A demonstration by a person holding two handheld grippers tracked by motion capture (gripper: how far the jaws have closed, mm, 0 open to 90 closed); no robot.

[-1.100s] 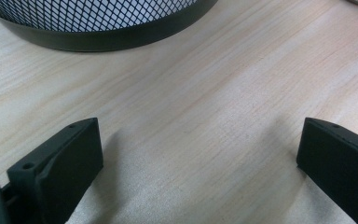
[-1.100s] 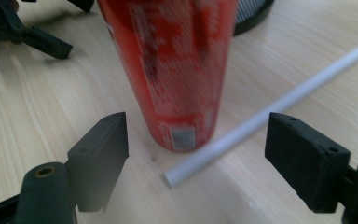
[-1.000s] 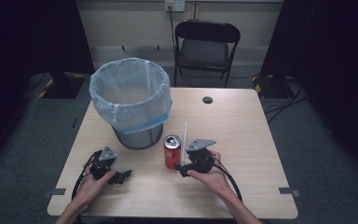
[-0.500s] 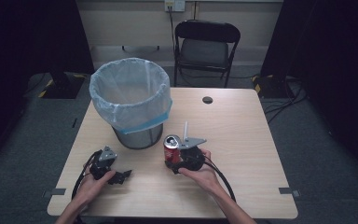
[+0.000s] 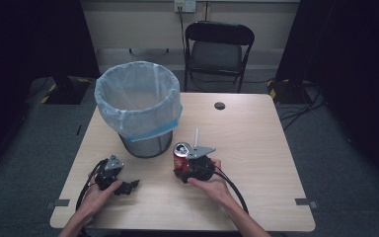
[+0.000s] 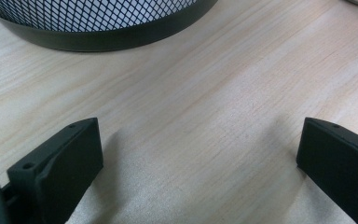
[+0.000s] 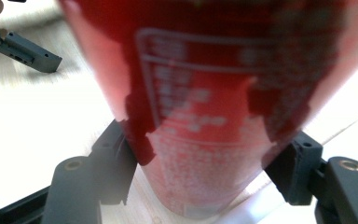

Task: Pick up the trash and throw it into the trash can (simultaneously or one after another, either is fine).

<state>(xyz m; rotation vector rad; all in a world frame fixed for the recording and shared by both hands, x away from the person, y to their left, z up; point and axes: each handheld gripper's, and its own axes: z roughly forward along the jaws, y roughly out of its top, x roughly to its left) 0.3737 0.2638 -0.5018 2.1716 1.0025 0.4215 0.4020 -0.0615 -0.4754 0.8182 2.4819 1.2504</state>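
The right tool (image 5: 183,165) is clenching the red aluminium drink can (image 5: 181,154); its jaws have just been closing, and in the right gripper view the can (image 7: 205,116) is sitting between them with both black pads (image 7: 121,163) pressing on its lower sides. The can is standing upright on the pale wooden worktop (image 5: 256,148), near the middle of it, and the person's right hand (image 5: 212,180) is gripping the tool's body from the 5 o'clock side.

At 11 o'clock from the can, just beside it, the black wire-mesh waste bin lined with a clear blue-edged plastic bag (image 5: 138,106) is standing on the worktop. At 9 o'clock from the can, well apart, the left tool (image 5: 128,186) is resting low over the worktop in the person's left hand (image 5: 96,195), released, its jaws standing wide with only bare wood between them. Beyond the worktop's 12 o'clock edge a black folding metal chair (image 5: 218,49) is standing on the floor.
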